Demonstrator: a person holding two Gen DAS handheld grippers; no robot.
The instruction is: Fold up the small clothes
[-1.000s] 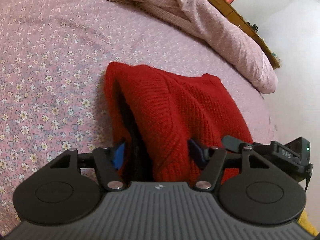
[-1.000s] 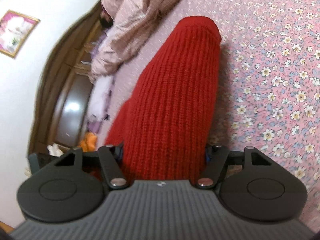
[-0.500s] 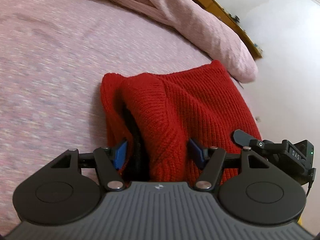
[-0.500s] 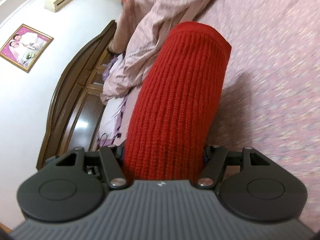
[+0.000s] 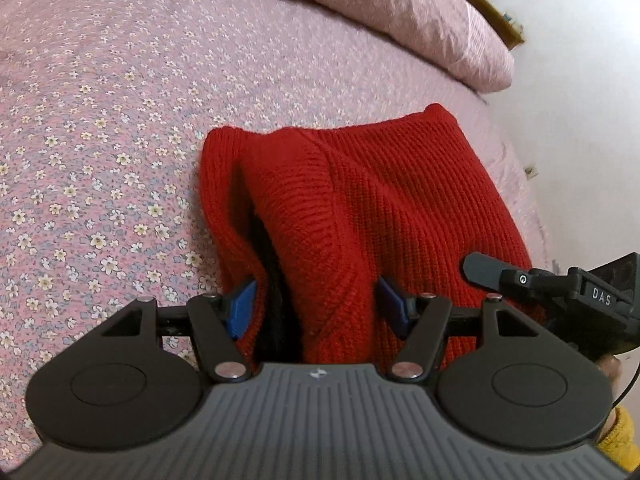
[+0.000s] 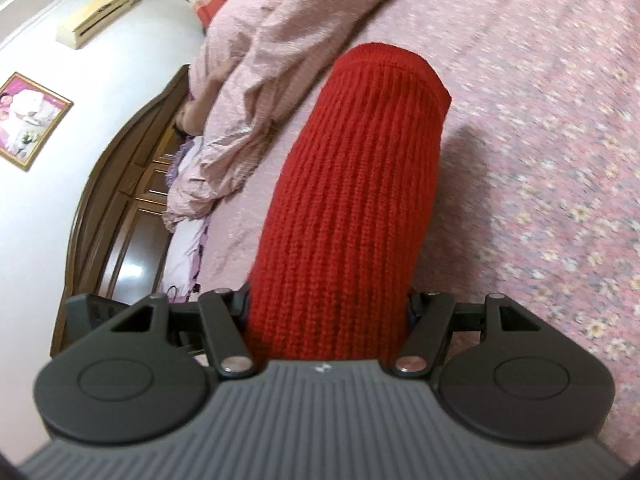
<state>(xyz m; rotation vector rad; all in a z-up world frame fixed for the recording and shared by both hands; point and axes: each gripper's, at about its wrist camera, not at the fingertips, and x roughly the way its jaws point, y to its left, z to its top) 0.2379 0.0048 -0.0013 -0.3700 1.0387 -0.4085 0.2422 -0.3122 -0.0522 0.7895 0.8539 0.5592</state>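
Red knit garment [image 5: 360,216] held over the floral bed [image 5: 100,120] by both grippers.
Left wrist view: left gripper [image 5: 316,308] pinches bunched knit. Right wrist view: right gripper [image 6: 328,312] clamps a hanging fold; lowering should probably keep edges level and aligned.

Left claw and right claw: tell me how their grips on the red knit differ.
The left claw clamps a bunched, layered fold of the red knit, blue fingers showing; the right claw clamps one smooth ribbed band, fingers almost hidden. Left's knit spreads wide; right's runs narrow. Both are shut on it above the floral bedspread.
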